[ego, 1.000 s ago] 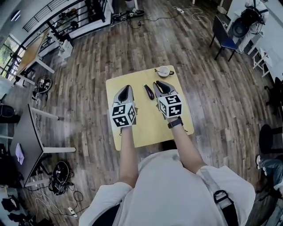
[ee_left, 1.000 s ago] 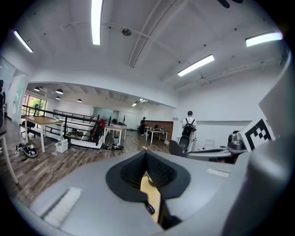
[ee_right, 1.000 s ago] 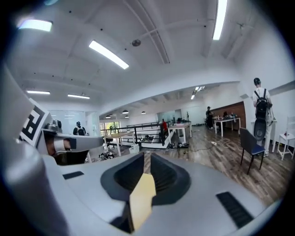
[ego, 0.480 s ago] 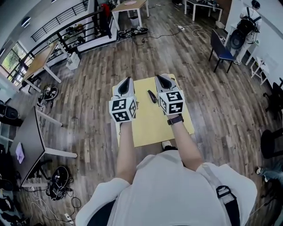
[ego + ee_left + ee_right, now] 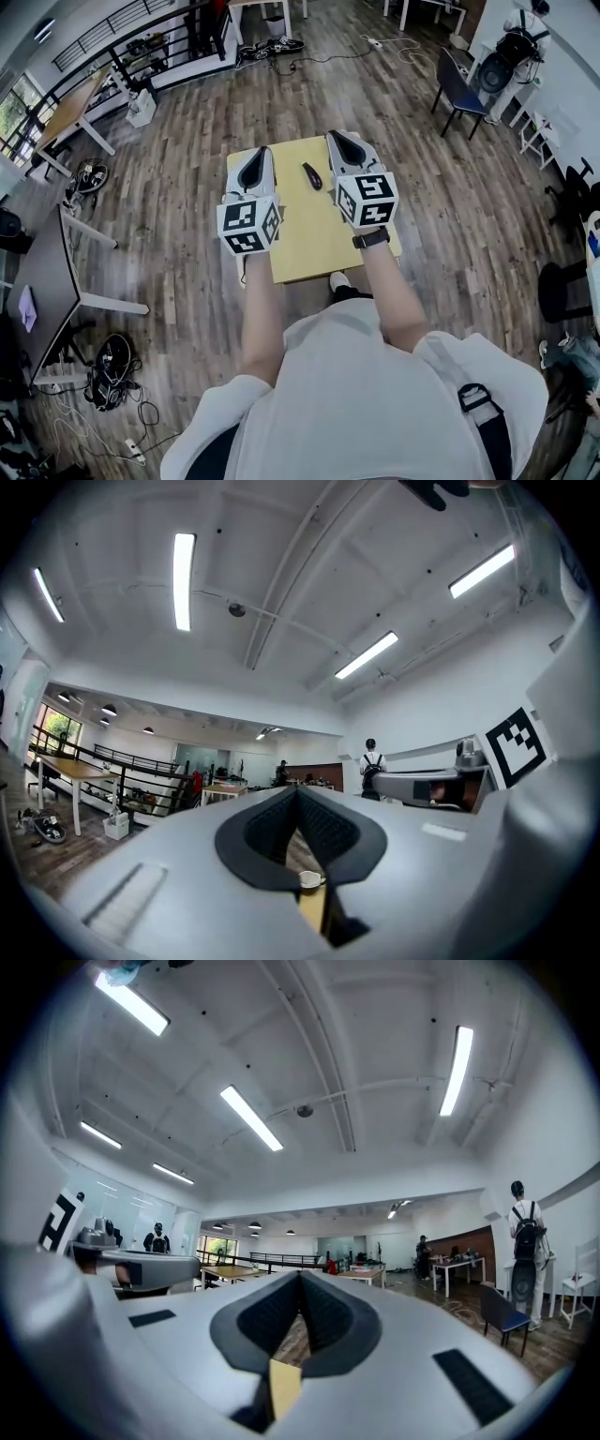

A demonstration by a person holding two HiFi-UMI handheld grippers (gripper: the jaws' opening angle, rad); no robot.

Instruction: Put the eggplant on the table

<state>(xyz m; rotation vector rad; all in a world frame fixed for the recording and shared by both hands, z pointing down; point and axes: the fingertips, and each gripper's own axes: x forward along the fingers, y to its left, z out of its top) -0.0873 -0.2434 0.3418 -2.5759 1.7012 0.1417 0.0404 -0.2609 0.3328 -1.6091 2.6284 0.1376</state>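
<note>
The dark purple eggplant lies on the small yellow table, between the two grippers in the head view. My left gripper hangs above the table's left side and my right gripper above its far right part, both lifted clear of the top. In the left gripper view the jaws are shut with nothing in them; a sliver of the yellow table and a small white cup show below them. The right gripper is shut and empty too, pointing level into the room.
Wooden floor surrounds the table. A blue chair stands at the far right, a dark desk and cables at the left, a railing at the back. A person with a backpack stands far off.
Both grippers have risen from the table toward the head camera. The eggplant stays lying on the yellow top. The white cup is now hidden behind the right gripper in the head view.
</note>
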